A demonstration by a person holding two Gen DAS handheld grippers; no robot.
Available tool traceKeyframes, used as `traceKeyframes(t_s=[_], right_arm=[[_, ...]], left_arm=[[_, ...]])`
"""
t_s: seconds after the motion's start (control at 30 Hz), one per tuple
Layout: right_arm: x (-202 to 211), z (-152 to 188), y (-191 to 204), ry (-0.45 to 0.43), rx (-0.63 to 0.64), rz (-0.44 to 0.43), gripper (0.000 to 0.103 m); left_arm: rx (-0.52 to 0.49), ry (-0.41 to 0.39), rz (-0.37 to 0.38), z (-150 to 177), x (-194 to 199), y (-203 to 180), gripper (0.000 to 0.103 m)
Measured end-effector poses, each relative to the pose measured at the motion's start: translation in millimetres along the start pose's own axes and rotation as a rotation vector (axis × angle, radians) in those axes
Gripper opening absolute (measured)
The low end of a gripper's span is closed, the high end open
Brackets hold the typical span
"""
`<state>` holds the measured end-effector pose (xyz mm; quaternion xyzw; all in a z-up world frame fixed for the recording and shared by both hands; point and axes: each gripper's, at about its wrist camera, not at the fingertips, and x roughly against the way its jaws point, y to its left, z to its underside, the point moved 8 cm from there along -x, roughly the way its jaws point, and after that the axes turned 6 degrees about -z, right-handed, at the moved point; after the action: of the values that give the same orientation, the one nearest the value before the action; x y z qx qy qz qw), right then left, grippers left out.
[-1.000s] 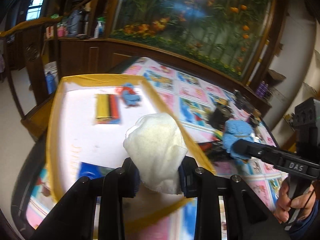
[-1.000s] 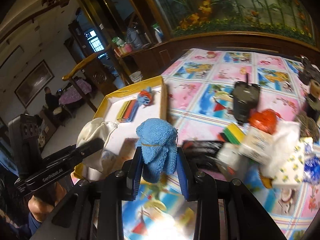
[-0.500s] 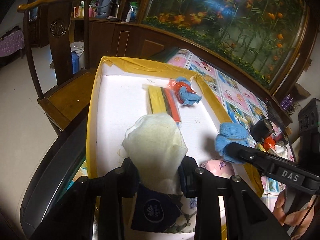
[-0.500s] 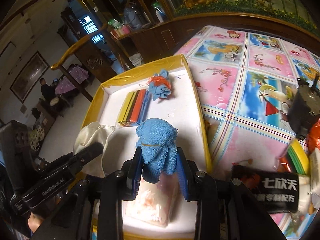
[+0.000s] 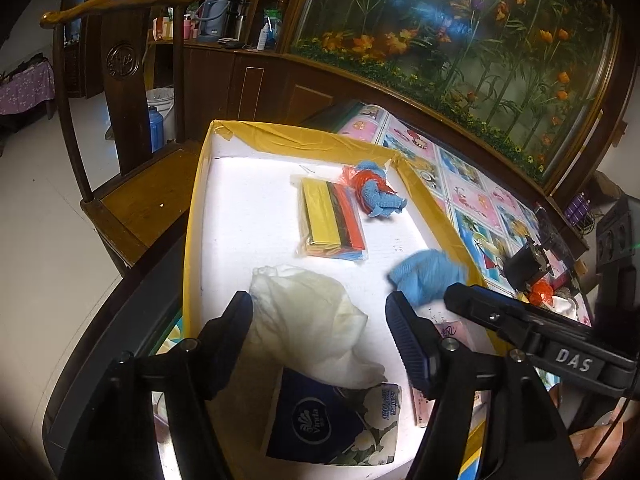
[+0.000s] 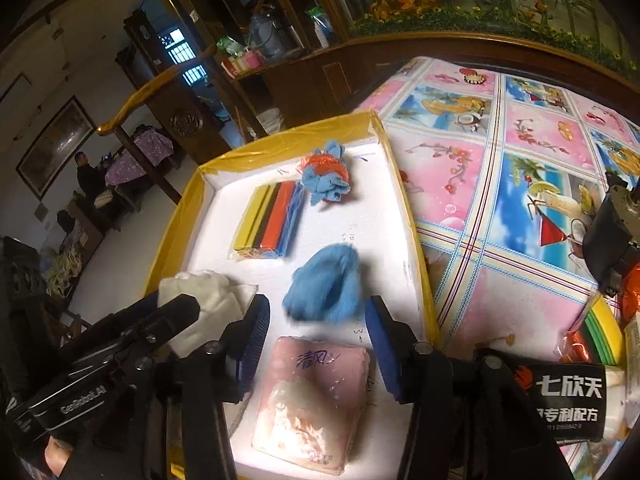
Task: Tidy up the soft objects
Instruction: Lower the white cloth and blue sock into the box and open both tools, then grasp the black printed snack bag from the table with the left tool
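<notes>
A yellow-rimmed white tray sits at the table's edge. My left gripper hangs over its near end, jaws opening. A crumpled white cloth lies loose on the tray floor between its fingers, no longer pinched. My right gripper is beside it to the right, jaws also opening. A blue knitted cloth, blurred, sits free between its blue pads above the tray floor. The same blue cloth shows in the left wrist view.
In the tray lie a pack of coloured sheets, a blue cloth with a red band, a pink tissue pack and a blue tissue pack. Right of the tray, the patterned tablecloth holds a black box and clutter. A wooden chair stands left.
Both grippers carried their cloths over the tray, then opened. The white cloth has dropped from the left jaws onto the tray floor, and the blue cloth has come free of the right jaws.
</notes>
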<state>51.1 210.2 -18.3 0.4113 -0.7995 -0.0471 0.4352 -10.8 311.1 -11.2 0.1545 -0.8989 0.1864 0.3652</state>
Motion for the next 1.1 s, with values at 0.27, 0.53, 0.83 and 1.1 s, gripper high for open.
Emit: traceKeyframes(t_s=[0.27,0.53,0.83,1.1], right_arm=[[51,-9,-38,-0.088,0.008,0.101,0.055],[74,17,-130,0.017,-0.163,0.153,0.055],[126,108,-101,0.144,-0.151,-0.024,0.070],[194,122,-116,-0.028,-0.145,-0.001,0.071]], left_arm=[[-0.012,-0.028,0.033,1,19,-17,0.068],[-0.102,-0.064,0.126,10,53,-68,0.069],[-0.218,-0.028,0.235,46,74,-117,0.070],[-0.314,0.048,0.339,88,80,-166,0.077]])
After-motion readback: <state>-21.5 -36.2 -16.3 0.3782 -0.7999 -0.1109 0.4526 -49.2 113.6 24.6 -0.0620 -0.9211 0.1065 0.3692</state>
